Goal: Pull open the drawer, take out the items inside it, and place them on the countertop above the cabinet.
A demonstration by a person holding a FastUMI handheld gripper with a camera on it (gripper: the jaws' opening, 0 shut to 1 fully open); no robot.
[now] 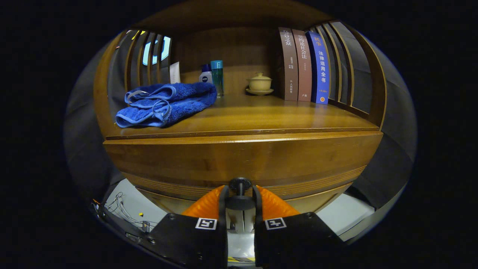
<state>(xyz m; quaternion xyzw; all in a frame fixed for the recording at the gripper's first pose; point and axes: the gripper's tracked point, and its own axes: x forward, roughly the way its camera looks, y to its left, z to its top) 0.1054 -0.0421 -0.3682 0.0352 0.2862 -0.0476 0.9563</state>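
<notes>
A wooden cabinet faces me, its drawer front point(242, 160) just under the countertop point(261, 117). A small dark round knob point(239, 184) sticks out of the drawer front. My gripper point(240, 200) is right at it, with both fingers pressed on the knob's disc from left and right. The drawer looks pushed in, and what it holds is hidden.
On the countertop lie a folded blue towel point(166, 104) at the left, two small bottles point(212, 76) behind it, a lidded tea bowl point(259, 84) in the middle and three upright books point(304, 65) at the right. Slatted wooden sides flank the shelf. Cables point(123, 211) lie on the pale floor, lower left.
</notes>
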